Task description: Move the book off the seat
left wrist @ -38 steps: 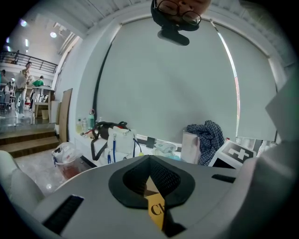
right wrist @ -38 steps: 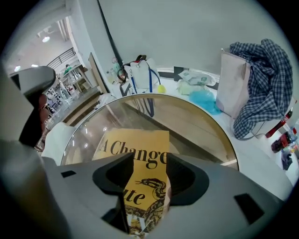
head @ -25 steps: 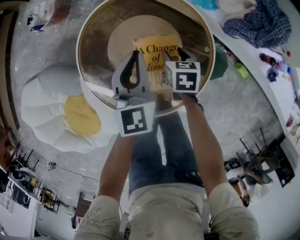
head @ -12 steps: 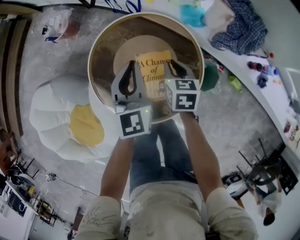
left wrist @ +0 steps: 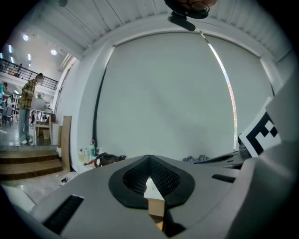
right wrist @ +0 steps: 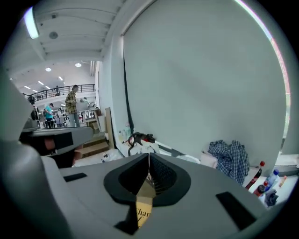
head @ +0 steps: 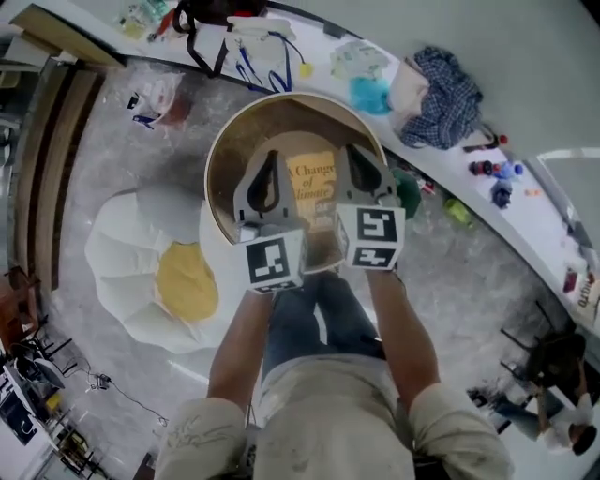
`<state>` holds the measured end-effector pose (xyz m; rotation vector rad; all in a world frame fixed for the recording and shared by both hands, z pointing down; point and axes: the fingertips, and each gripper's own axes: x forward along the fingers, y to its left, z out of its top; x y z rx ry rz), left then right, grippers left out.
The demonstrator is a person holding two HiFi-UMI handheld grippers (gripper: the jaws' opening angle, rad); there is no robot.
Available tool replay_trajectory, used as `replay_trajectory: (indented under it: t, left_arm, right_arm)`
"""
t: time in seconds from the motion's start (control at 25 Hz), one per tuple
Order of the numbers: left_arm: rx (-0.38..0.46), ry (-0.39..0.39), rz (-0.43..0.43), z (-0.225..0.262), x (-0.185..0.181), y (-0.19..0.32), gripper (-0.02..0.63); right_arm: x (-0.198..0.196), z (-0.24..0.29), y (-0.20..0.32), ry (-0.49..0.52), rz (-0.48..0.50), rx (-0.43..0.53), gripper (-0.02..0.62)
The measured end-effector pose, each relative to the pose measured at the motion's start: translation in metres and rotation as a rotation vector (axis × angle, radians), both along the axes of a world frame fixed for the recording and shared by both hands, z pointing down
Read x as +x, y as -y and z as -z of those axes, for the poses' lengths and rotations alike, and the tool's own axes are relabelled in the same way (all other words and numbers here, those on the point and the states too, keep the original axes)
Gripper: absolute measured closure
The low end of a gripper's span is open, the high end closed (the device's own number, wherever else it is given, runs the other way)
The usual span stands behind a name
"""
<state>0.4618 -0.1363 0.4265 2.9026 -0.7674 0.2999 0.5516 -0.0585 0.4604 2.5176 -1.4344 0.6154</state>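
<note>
Mid-frame in the head view: yellow book (head: 314, 187), title side up, gripped from both sides. At its left edge, left tool (head: 272, 161); at its right edge, right tool (head: 354, 155), each with a marker cube (head: 274, 262) toward the bottom of the frame.

In the left gripper view, jaws together at the tips, clamped on a pale corner and tan edge of the book low in the centre of the frame. In the right gripper view, jaws lately closing and now pinched on the yellow cover, with part of the printed title readable low in the centre between the pads. Ahead of both tools, a pale wall (left wrist: 163, 93).

Behind the book in the head view, round seat (head: 212, 155) with a pale rim and brown inner wall, filling the centre of the frame. Cannot tell from above whether the book clears the seat's cushioned base or touches it.

Left of the seat, white petal-shaped cushion (head: 122, 272) with a yellow centre, on a floor under crinkled clear sheeting (head: 469, 272). Along the upper right of the frame, long white worktop (head: 539, 225) with a checked cloth (head: 441, 80), a teal item (head: 366, 92), small bottles (head: 492, 173) and, toward the upper left, black straps (head: 211, 23). Just right of the seat's rim, dark green object (head: 408, 192). At the bottom of the frame, two bare forearms (head: 234, 352), blue jeans (head: 300, 319) and a pale shirt (head: 328, 412).
</note>
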Motion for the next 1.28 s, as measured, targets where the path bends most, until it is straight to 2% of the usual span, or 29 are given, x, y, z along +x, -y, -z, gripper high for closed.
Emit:
replay_trajectory:
  t: [0.32,0.44,0.6,0.92,1.04,1.16,1.28]
  left_arm:
    - [0.107,-0.060,-0.018,0.108,-0.009,-0.026,0.604]
    - [0.098,-0.086,-0.016,0.141,-0.022,-0.037,0.604]
    - [0.146,-0.107,-0.024,0.178,-0.027,-0.041,0.604]
    - [0.220,-0.156,-0.020,0.217,-0.040,-0.039,0.604]
    - [0.214,-0.140,-0.008,0.216,-0.044,-0.036,0.604]
    - [0.253,-0.149,-0.010,0.223,-0.046,-0.031,0.604]
    - [0.236,-0.140,-0.006,0.222,-0.049,-0.030,0.604]
  right_arm:
    - [-0.021,0.131,-0.030,-0.158,0.050,0.169,0.583]
    - [-0.034,0.179,-0.039,-0.214,0.078,0.221,0.583]
    - [-0.043,0.226,-0.045,-0.261,0.098,0.268,0.584]
    - [-0.061,0.255,-0.047,-0.310,0.119,0.295,0.584]
    - [-0.062,0.257,-0.047,-0.311,0.119,0.299,0.594]
    - [-0.063,0.260,-0.043,-0.328,0.117,0.300,0.595]
    - [-0.066,0.264,-0.039,-0.339,0.130,0.294,0.595]
